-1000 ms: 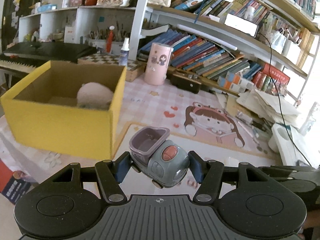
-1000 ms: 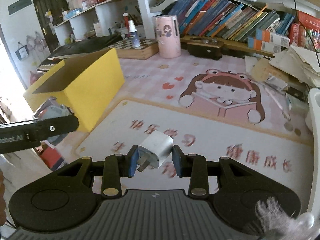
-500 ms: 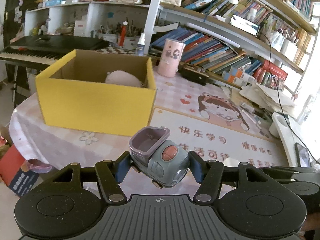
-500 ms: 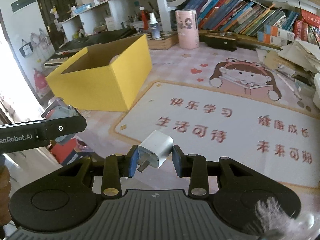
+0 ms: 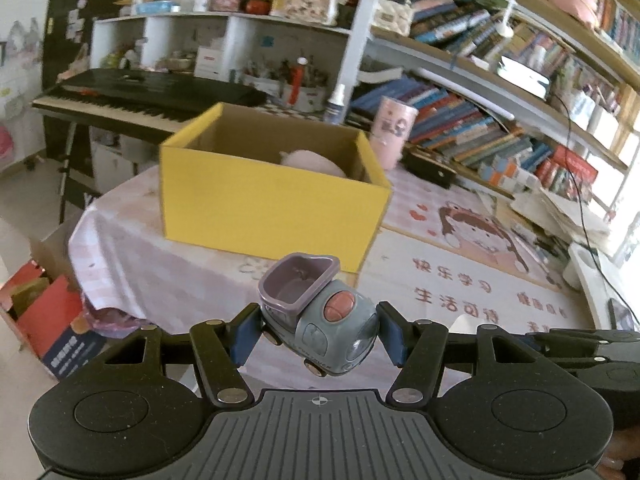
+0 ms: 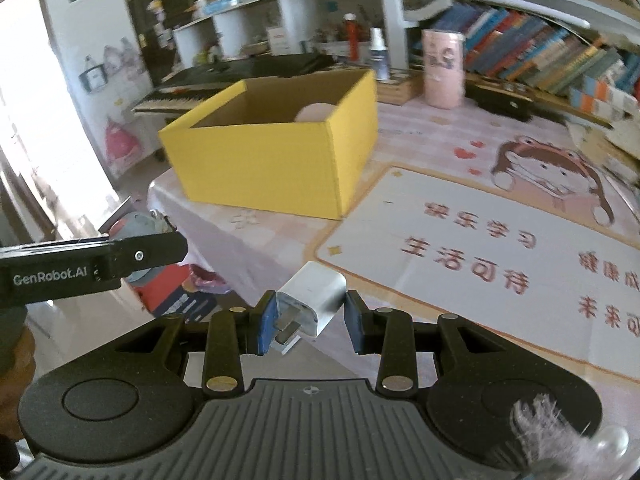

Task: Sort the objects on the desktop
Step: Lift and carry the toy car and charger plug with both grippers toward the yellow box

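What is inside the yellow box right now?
A pale pink rounded object lies inside the yellow box, towards its far right corner. The near wall hides the box floor and the object's lower part, so anything else inside cannot be seen.

Lower left of the right wrist view: "GenRobot.AI" in pale letters on the black bar of the left gripper (image 6: 132, 254). Centre right in both views: the desk mat (image 5: 452, 264) carries orange-red Chinese lines, "快乐学习" above "生活可待"; a further line at the right edge is cut off.
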The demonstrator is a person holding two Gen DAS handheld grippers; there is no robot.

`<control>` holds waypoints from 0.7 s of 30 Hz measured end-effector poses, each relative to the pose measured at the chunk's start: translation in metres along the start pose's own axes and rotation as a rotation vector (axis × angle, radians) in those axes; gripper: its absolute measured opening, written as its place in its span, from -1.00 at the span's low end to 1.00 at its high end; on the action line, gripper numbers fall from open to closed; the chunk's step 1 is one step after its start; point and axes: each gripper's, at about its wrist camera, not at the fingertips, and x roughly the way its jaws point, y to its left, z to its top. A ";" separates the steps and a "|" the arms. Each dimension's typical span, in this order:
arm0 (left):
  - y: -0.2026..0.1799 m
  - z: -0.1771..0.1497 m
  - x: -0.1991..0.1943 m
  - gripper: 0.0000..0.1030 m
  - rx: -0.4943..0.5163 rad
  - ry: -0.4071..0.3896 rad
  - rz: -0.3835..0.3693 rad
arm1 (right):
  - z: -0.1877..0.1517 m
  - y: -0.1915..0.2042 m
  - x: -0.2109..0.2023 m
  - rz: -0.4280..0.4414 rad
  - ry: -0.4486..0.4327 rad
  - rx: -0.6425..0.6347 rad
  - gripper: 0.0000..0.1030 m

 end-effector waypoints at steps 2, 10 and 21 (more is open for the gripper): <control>0.007 -0.001 -0.004 0.19 -0.024 -0.009 0.011 | 0.004 0.007 0.003 0.011 0.006 -0.024 -0.35; 0.026 -0.001 -0.009 0.19 -0.068 -0.038 0.037 | 0.015 0.030 0.011 0.036 0.001 -0.115 -0.35; 0.036 0.010 -0.011 0.19 -0.081 -0.066 0.053 | 0.030 0.041 0.019 0.055 -0.002 -0.156 -0.35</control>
